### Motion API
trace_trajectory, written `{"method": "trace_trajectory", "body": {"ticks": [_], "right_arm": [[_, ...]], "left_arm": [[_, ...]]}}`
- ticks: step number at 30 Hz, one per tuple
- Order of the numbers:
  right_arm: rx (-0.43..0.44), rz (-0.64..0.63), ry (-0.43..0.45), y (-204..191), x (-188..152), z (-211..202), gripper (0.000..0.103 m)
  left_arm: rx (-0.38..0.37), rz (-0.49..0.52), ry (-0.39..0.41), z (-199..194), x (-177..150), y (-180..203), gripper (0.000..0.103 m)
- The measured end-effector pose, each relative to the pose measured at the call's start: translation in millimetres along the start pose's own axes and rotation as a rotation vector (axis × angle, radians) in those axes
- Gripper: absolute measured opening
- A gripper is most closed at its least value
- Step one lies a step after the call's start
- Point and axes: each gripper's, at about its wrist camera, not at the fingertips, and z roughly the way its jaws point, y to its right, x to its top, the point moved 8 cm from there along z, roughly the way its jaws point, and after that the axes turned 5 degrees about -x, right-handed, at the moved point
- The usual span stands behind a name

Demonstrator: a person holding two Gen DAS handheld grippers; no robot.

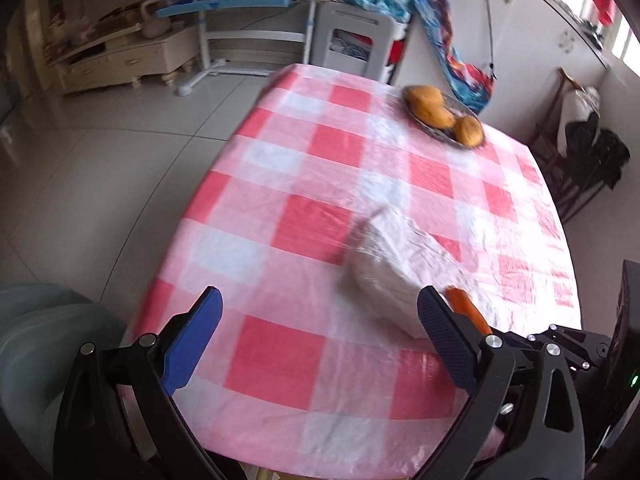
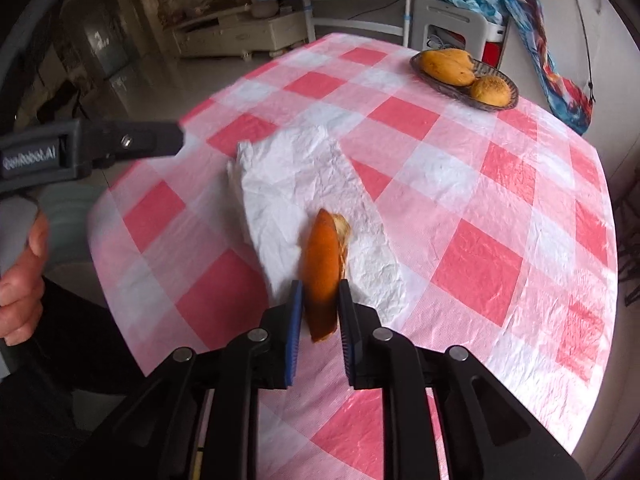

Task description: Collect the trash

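Observation:
A curved strip of orange peel [image 2: 322,256] stands upright between the blue pads of my right gripper [image 2: 320,286], which is shut on it just above a crumpled white paper napkin [image 2: 304,172]. The napkin lies on the pink-and-white checked tablecloth [image 2: 472,272]. In the left wrist view my left gripper [image 1: 320,294] is open, low over the near table edge, with nothing between its fingers. The napkin [image 1: 392,264] lies just beyond its right finger. The peel [image 1: 466,306] shows partly behind that finger.
A glass dish [image 2: 508,100] with orange-yellow fruit sits at the far right of the table [image 1: 280,432]. A person's hand [image 2: 20,272] grips the left tool's handle at the table's left edge. Tiled floor, a white chair [image 1: 352,40] and shelving lie beyond.

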Motion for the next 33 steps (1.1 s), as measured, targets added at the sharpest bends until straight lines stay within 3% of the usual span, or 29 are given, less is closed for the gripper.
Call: {"method": "trace_trajectory", "body": {"ticks": [3,6,12,16,25,30,33], "right_arm": [[0.009,-0.001,0.008,0,-2,-1,0.025],[0.067,0.031,0.019,-1,-1,-4,0.018],[0.142,0.071,0.069,-1,6,-15,0.018],[0.144,0.110,0.104,11,8,-25,0.018],[-0.087,0.109,0.054,55,-15,-27,0.018],[-0.144,0.049,-0.002,61,-33,-21,0.018],[-0.148,0.030,-0.005,63,-39,-22,0.018]], "left_arm": [[-0.001,0.016,-0.006,4,0,8,0.094],[0.002,0.017,-0.009,7,2,11,0.094],[0.001,-0.006,-0.012,11,6,7,0.094],[0.002,-0.005,-0.016,13,6,8,0.094],[-0.001,0.027,-0.063,25,-2,28,0.094],[-0.012,0.042,-0.068,35,-5,52,0.094],[0.038,0.090,-0.052,40,-6,66,0.094]]}}
